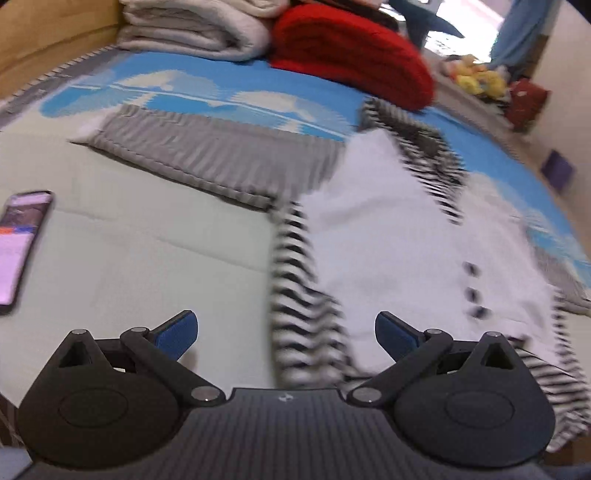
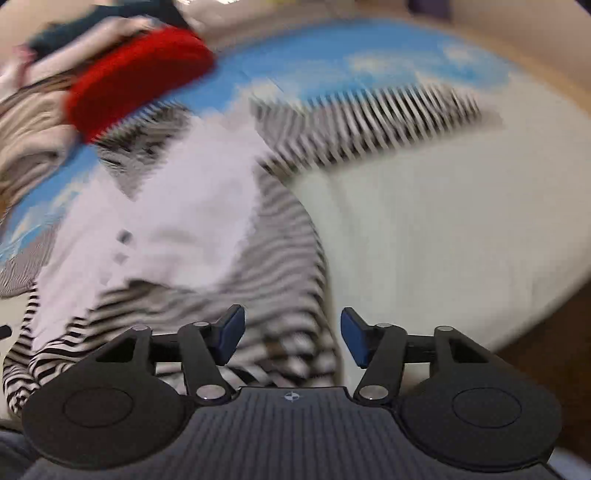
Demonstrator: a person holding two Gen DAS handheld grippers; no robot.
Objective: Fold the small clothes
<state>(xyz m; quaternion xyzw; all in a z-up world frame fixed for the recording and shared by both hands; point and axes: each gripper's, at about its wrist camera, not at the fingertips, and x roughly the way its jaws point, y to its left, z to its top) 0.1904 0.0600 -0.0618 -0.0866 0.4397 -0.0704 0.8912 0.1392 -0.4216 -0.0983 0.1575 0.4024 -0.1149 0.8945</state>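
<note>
While the striped small garment (image 1: 388, 236) lies spread on the bed (image 1: 147, 251), the left hand-held gripper (image 1: 286, 332) gapes empty above its sleeve; the right hand-held gripper (image 2: 291, 336) also stands parted, gripping nothing.

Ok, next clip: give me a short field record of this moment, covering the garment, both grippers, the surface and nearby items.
garment: white top with black-and-white striped sleeves, lying spread on the bed, one sleeve stretched out sideways
left gripper: open, nothing held, striped fabric below the gap
right gripper: open, over the striped hem, nothing gripped
surface: bed cover, pale green with a blue patterned part
nearby: phone with lit screen; red folded item; grey folded blanket
image quality: motion blur, stronger in the right wrist view
</note>
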